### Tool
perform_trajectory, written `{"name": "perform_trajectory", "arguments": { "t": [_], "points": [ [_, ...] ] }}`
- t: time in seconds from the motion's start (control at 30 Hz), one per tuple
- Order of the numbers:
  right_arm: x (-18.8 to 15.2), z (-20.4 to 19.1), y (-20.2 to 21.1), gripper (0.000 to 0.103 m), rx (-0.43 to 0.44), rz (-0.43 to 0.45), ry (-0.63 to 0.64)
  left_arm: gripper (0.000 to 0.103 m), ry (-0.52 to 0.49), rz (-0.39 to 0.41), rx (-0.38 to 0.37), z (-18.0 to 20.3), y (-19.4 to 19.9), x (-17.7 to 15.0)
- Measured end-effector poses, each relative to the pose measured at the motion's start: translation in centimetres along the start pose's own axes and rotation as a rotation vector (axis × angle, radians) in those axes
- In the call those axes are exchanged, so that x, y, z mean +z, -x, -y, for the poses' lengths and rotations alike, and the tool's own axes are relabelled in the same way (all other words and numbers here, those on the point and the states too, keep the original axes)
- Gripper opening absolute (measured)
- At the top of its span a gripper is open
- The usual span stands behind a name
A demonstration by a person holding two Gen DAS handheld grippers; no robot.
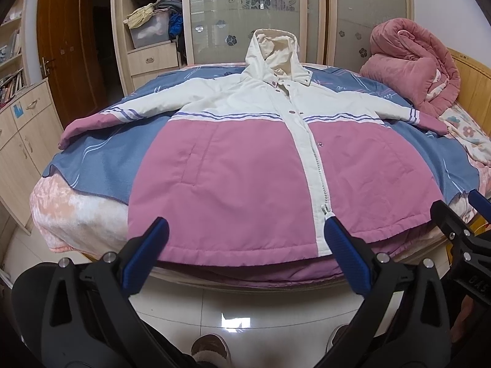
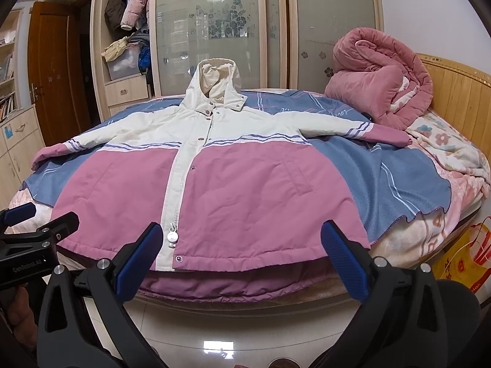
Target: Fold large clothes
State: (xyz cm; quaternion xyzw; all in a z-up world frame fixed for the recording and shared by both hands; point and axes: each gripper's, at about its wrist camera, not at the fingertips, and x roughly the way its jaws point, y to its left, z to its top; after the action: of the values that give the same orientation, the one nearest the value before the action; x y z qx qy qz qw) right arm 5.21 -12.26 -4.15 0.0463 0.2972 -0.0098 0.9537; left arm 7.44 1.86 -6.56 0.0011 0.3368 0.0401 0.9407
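Note:
A hooded jacket [image 1: 242, 171], pink below and cream above with blue stripes, lies flat and face up on the bed, sleeves spread to both sides, hood toward the wardrobe. Its hem hangs over the near bed edge. The same jacket [image 2: 221, 196] fills the right wrist view. My left gripper [image 1: 245, 230] is open, held just short of the hem, its blue fingers [image 1: 155, 245] framing the left panel and the zipper. My right gripper [image 2: 242, 233] is open too, just before the hem of the right panel. Nothing is between either pair of fingers.
A blue blanket [image 1: 101, 165] covers the bed under the jacket. A rolled pink quilt [image 1: 411, 67] sits at the far right by the wooden headboard [image 2: 460, 92]. Wardrobe [image 1: 245, 15] stands behind, cabinets [image 1: 21, 141] at left, a yellow bag [image 2: 463, 260] at right. Tiled floor and a person's shoes [image 1: 211, 349] lie below.

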Motion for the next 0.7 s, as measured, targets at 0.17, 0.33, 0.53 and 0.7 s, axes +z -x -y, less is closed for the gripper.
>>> {"name": "perform_trajectory", "arguments": {
  "t": [0.17, 0.33, 0.53, 0.7],
  "points": [
    [-0.01, 0.10, -0.32, 0.102, 0.002, -0.005, -0.003, 0.101, 0.000, -0.005, 0.001, 0.08, -0.33, -0.08],
    [0.01, 0.14, -0.59, 0.102, 0.007, -0.012, -0.004, 0.101, -0.001, -0.003, 0.005, 0.17, -0.43, -0.04],
    [0.04, 0.14, -0.71, 0.102, 0.009, -0.016, -0.006, 0.101, -0.003, -0.006, 0.008, 0.34, -0.65, -0.01],
    [0.06, 0.14, -0.74, 0.102, 0.008, -0.017, -0.005, 0.101, -0.002, -0.004, 0.006, 0.31, -0.70, -0.07]
  ]
}}
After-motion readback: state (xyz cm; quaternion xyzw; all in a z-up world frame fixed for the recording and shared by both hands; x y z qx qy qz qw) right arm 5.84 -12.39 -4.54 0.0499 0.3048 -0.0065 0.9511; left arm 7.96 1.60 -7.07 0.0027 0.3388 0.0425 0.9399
